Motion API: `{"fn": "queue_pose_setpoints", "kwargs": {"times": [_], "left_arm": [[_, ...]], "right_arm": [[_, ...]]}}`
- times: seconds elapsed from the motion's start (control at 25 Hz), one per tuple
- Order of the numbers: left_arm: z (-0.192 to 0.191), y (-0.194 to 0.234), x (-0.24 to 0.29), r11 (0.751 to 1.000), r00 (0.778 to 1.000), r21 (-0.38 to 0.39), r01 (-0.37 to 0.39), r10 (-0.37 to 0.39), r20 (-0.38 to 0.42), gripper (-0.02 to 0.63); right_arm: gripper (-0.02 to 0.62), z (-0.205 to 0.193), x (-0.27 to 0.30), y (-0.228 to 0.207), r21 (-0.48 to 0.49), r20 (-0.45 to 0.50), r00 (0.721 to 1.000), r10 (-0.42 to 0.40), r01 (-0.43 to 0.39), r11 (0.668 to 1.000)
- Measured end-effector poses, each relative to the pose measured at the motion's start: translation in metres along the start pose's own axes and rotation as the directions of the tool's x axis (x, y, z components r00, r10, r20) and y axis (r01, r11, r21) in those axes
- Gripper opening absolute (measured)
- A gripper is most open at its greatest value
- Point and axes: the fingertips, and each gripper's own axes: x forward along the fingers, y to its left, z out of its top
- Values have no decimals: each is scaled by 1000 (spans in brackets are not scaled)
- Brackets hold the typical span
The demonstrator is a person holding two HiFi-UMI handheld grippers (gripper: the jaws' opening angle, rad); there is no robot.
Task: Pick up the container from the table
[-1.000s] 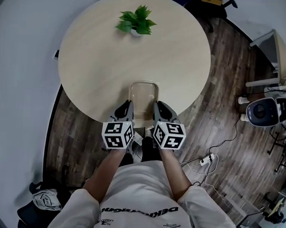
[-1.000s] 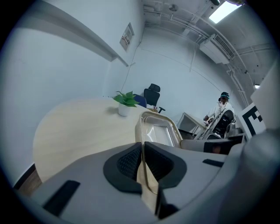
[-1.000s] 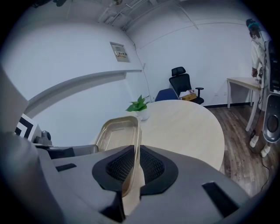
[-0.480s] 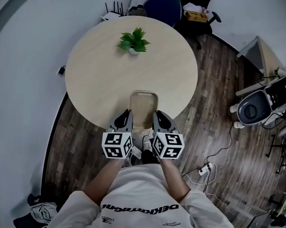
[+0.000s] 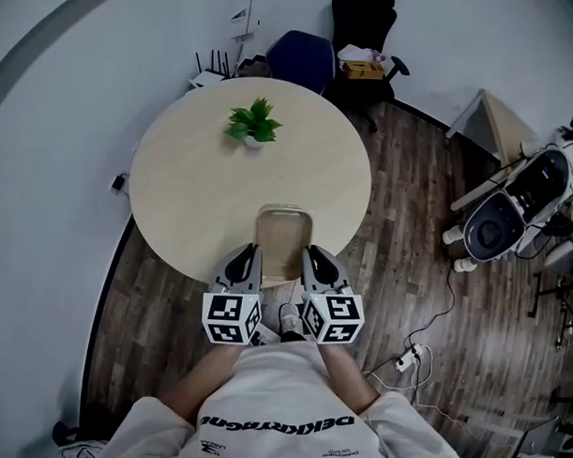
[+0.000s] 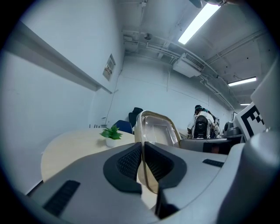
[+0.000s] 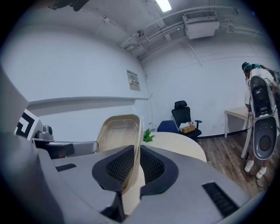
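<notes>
Gripping the clear plastic container (image 5: 282,237) from both sides, the two grippers hold it in the air over the near edge of the round table (image 5: 194,183). The left gripper (image 6: 143,151) has its jaws almost together, with the dark pads pinching the container's thin left rim. The right gripper (image 7: 136,158) pinches the right rim the same way. The container stretches away from the person between the two grippers. A small potted plant (image 5: 253,124) stands on the far part of the table, well apart from the container. Beyond the table, a blue chair (image 5: 302,55) and a black office chair (image 5: 364,24) stand near the far wall.
</notes>
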Motion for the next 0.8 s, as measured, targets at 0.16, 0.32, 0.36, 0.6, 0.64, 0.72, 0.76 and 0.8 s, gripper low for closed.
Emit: {"fn": "queue_pose_setpoints", "kwargs": {"times": [0.16,0.32,0.36,0.6,0.64,0.72,0.76,0.8], "left_arm": [[15,-8,-10,1000,999,21,10,-11,48,37],[23,-15,-13,999,996,51,19,-24,87,37],[25,-16,-14,998,995,59,20,-26,94,37],[34,-24,-23,997,992,72,21,-30,123,37],[36,-24,-23,997,991,74,23,-32,127,37],[39,-24,-21,997,991,79,21,-31,133,37],[40,-24,-22,997,990,81,18,-29,135,37],[41,-24,-22,996,990,84,17,-28,138,37]], "right_arm": [[71,15,-15,4,-19,50,999,-19,20,1000],[71,24,-22,3,-28,97,995,-31,34,999],[71,26,-23,3,-29,108,994,-31,34,999],[71,36,-36,5,-37,144,989,-24,30,999],[71,38,-36,5,-36,151,988,-23,29,999],[71,41,-35,5,-35,161,987,-23,29,999],[71,41,-35,5,-36,165,986,-23,29,999],[71,41,-36,6,-36,166,986,-22,28,999]]}}
